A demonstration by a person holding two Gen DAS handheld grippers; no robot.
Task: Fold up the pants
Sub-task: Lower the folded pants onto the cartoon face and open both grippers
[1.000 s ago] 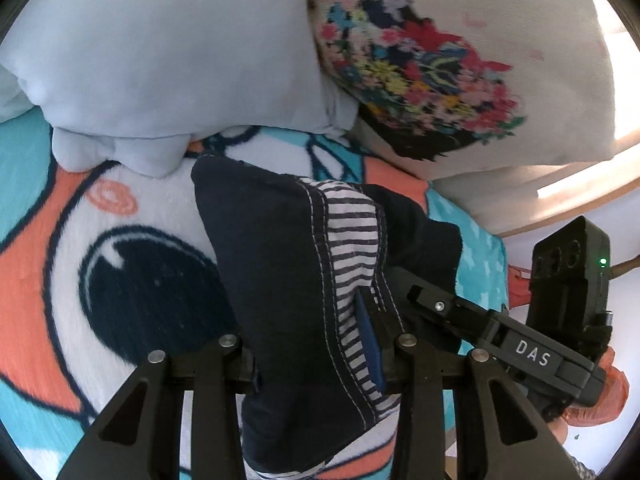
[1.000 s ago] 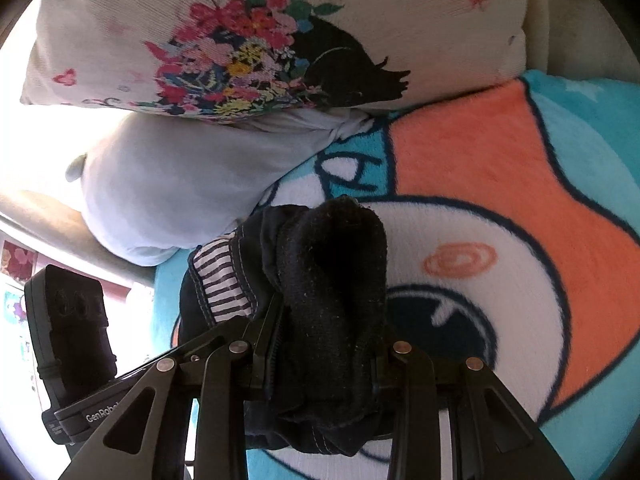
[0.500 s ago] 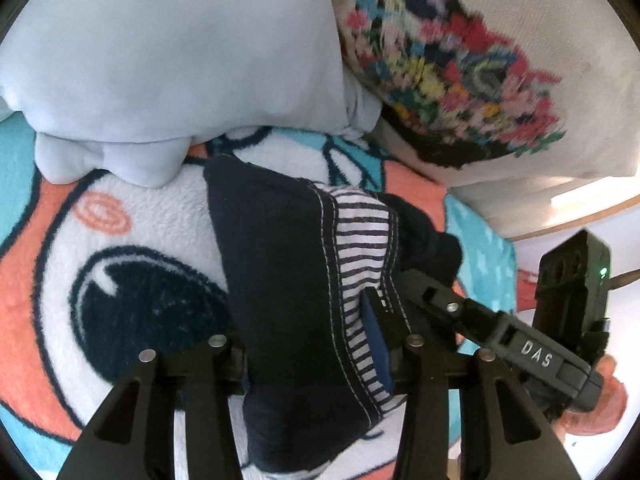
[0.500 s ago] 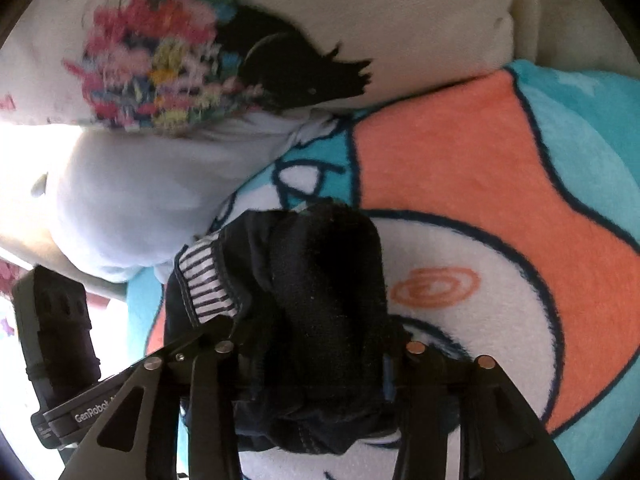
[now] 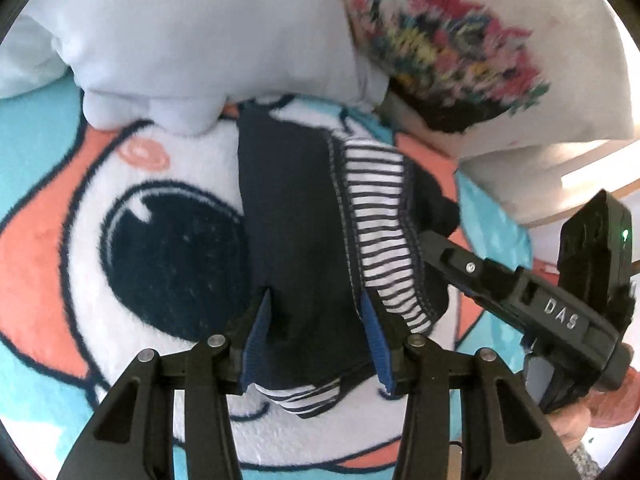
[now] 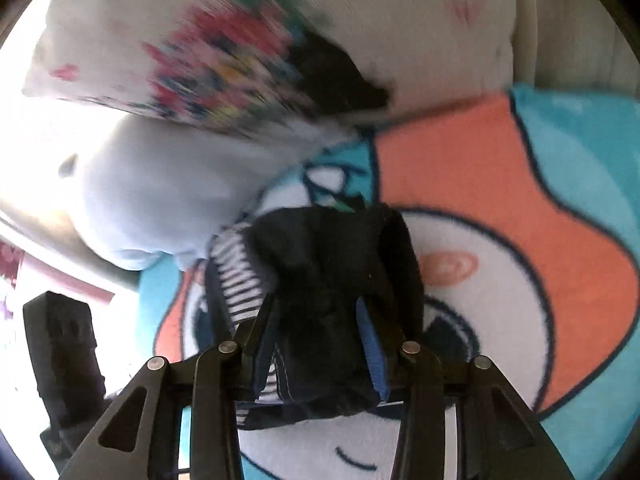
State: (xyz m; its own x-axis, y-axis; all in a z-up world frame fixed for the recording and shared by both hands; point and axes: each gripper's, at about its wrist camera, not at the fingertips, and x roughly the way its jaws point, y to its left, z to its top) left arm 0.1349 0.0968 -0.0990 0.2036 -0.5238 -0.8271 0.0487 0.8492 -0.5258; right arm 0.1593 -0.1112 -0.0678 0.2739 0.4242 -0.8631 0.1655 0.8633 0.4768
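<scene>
At the bottom centre of the left wrist view, the left gripper (image 5: pixel 316 320) stands with its jaws spread, the blue pads on either side of the dark pants (image 5: pixel 296 248) without visibly pinching them; the fabric looks slack between the fingers, so I judge the grip let go. The right wrist view shows much the same at its bottom centre: the right gripper (image 6: pixel 318 332) is parted around the bunched dark end of the pants (image 6: pixel 332 280), pads beside the cloth and not squeezing it. The pants lie folded into a narrow bundle on the cartoon blanket (image 5: pixel 80 272), the long axis running from the bottom centre of each frame up toward the middle, straight ahead along the fingers of both tools. The striped lining (image 5: pixel 380 220) shows along the right edge of the bundle in the left view and on the left edge in the right view, so the two grippers flank the same short end side by side, neither clearly nearer. Any further fold would have to carry this near end forward along that axis. Beyond the far end, in the upper part of the frame, sit a pale pillow (image 5: pixel 192 40) and a floral pillow (image 5: pixel 460 40), both blurred.
</scene>
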